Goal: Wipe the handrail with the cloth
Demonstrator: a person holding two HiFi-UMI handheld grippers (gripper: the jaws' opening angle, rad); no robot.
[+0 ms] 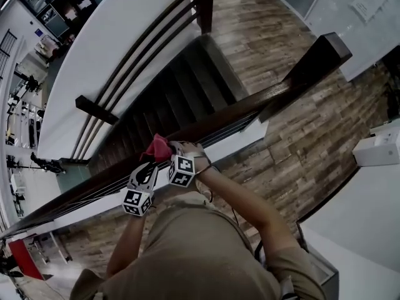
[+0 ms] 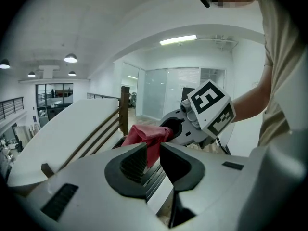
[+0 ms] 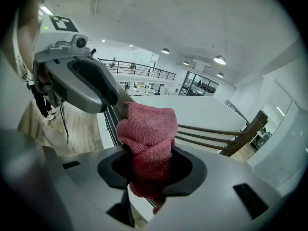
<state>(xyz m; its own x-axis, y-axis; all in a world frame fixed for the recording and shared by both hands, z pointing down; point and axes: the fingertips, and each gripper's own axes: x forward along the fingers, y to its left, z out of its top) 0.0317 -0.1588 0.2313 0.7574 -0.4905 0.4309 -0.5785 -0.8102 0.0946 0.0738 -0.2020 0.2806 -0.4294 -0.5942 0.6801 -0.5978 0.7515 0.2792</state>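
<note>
The dark wooden handrail (image 1: 240, 108) runs from lower left to upper right in the head view. A red cloth (image 1: 157, 147) lies bunched on top of it. My right gripper (image 1: 167, 153) is shut on the cloth (image 3: 149, 124), which bulges up out of its jaws (image 3: 153, 170). Just to its left, my left gripper (image 1: 150, 166) points at the same bundle. In the left gripper view a fold of the cloth (image 2: 144, 134) hangs into the narrow gap of the left gripper (image 2: 153, 155) and is pinched there. The rail under the cloth is hidden.
Beyond the rail a dark staircase (image 1: 169, 86) drops away, with a second rail (image 1: 125, 74) on the white wall. A thick newel post (image 1: 315, 58) ends the handrail at the upper right. I stand on a wooden floor (image 1: 312, 142), and a white box (image 1: 378, 150) sits at the right.
</note>
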